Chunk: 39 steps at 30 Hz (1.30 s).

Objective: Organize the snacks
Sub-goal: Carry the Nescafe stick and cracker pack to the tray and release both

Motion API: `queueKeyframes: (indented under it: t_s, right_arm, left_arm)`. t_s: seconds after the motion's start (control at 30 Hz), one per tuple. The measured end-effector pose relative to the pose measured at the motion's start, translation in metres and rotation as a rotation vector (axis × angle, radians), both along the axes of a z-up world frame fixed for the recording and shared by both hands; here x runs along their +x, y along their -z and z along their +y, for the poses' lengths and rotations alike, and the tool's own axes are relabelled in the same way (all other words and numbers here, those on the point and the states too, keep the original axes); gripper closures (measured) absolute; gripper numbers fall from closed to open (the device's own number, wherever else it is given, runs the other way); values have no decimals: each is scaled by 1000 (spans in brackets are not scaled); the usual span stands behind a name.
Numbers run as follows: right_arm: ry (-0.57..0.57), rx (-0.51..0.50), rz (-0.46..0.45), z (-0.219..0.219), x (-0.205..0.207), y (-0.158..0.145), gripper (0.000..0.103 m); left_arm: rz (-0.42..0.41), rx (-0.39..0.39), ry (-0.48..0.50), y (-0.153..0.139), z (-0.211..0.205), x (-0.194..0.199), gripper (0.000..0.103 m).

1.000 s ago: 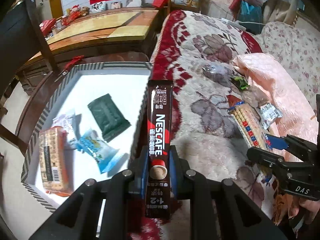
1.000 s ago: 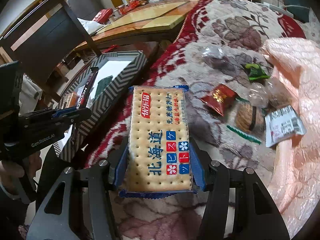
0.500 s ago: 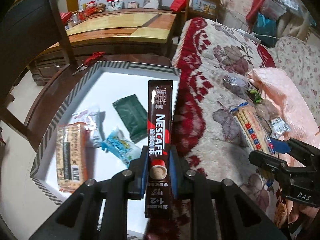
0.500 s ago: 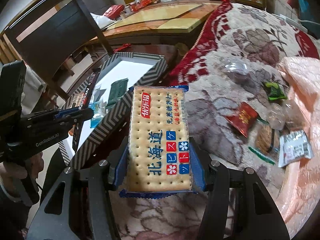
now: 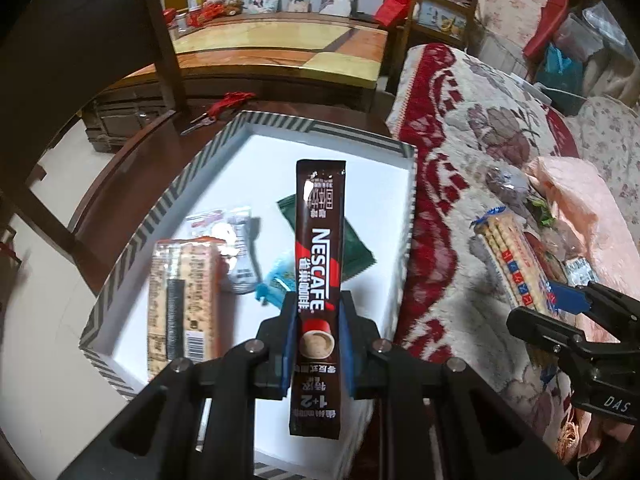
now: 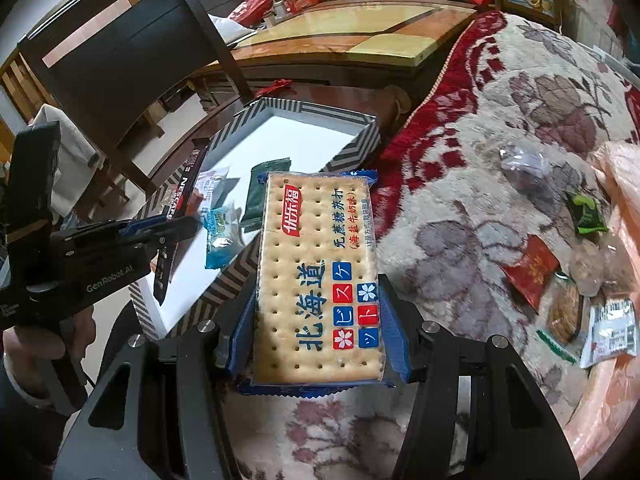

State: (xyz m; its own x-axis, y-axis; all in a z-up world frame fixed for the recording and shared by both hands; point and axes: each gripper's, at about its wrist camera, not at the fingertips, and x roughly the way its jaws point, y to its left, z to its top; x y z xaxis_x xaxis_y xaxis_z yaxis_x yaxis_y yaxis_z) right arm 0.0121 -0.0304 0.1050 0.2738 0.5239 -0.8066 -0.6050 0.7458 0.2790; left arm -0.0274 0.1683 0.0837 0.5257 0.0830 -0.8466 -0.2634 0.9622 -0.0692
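Note:
My left gripper [image 5: 318, 320] is shut on a dark Nescafe coffee stick [image 5: 320, 240], which stands up over the striped white box [image 5: 320, 128]. Inside the box lie a cracker pack [image 5: 182, 304], a green sachet [image 5: 354, 248], a small blue packet [image 5: 276, 280] and a clear wrapper [image 5: 236, 240]. My right gripper [image 6: 318, 320] is shut on a blue-edged soda cracker pack [image 6: 320, 280], held above the floral blanket [image 6: 460, 208] beside the box [image 6: 352, 144]. Each gripper shows in the other's view: the left gripper [image 6: 176, 232] with its stick, and the right gripper [image 5: 560, 304] with its pack.
Several loose snacks lie on the blanket at right: a red packet [image 6: 530, 270], a green one [image 6: 586, 214], a white one [image 6: 610, 330]. The box rests on a dark wooden table [image 5: 132, 168]. A dark chair [image 6: 132, 52] stands at left, a glossy table [image 5: 280, 44] behind.
Both grippers have moved left, off the blanket toward the box; the coffee stick now hangs over the box's inside and the cracker pack is closer to its rim. Both grips are unchanged.

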Motion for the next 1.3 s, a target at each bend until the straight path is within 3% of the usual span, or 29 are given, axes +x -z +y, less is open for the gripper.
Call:
queueKeyframes:
  t_s: [0.7,1.3]
  right_arm:
    - [-113,-4,-11,82,31,-5,48]
    - [-150,-44,12,132,57,17,48]
  left_arm:
    - [28,-12,-86,17,40,11,82]
    - [46,-29,-124,28,61,23,82]
